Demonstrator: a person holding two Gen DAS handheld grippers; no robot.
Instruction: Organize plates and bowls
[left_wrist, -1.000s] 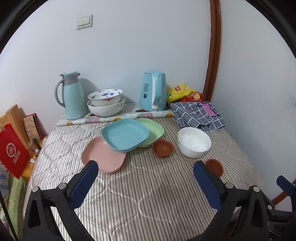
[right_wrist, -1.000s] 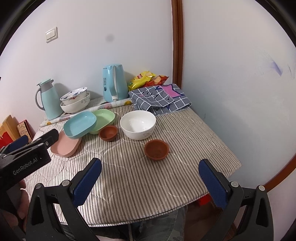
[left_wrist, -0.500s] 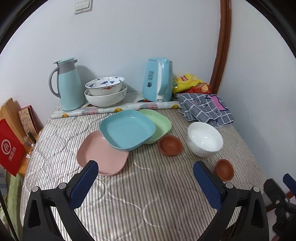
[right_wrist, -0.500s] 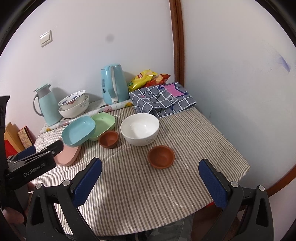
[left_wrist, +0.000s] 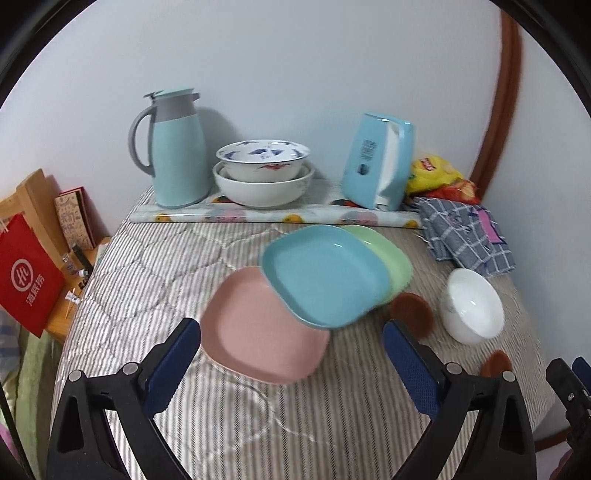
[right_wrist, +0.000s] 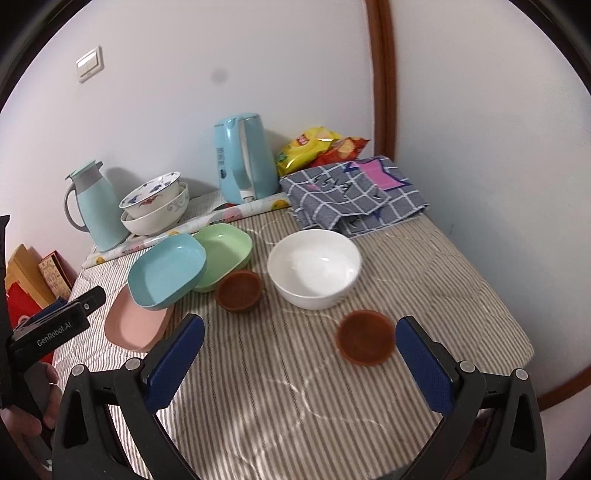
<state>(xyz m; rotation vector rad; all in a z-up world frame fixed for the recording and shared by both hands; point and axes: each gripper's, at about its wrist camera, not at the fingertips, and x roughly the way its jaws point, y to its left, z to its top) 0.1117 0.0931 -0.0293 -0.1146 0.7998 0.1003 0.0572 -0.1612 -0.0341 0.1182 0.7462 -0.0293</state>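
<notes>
A blue plate (left_wrist: 325, 275) (right_wrist: 168, 273) lies tilted across a pink plate (left_wrist: 258, 328) (right_wrist: 135, 323) and a green plate (left_wrist: 391, 258) (right_wrist: 225, 253). A white bowl (left_wrist: 472, 306) (right_wrist: 314, 267) and two small brown bowls (right_wrist: 239, 290) (right_wrist: 365, 341) sit to their right. Two stacked patterned bowls (left_wrist: 263, 177) (right_wrist: 155, 208) stand at the back. My left gripper (left_wrist: 291, 365) is open and empty, just in front of the pink plate. My right gripper (right_wrist: 300, 363) is open and empty, with the near brown bowl close to its right finger.
A teal thermos jug (left_wrist: 173, 151), a blue kettle (left_wrist: 380, 162), snack bags (left_wrist: 439, 177), a rolled patterned sheet (left_wrist: 273, 216) and a folded checked cloth (left_wrist: 469, 232) line the back and right of the striped table (left_wrist: 155, 266). Red bag and boxes (left_wrist: 29, 258) stand off the left edge.
Both grippers have moved forward and lower toward the table. The left one has closed in on the pink plate, the right one on the near brown bowl. No dish has moved.
</notes>
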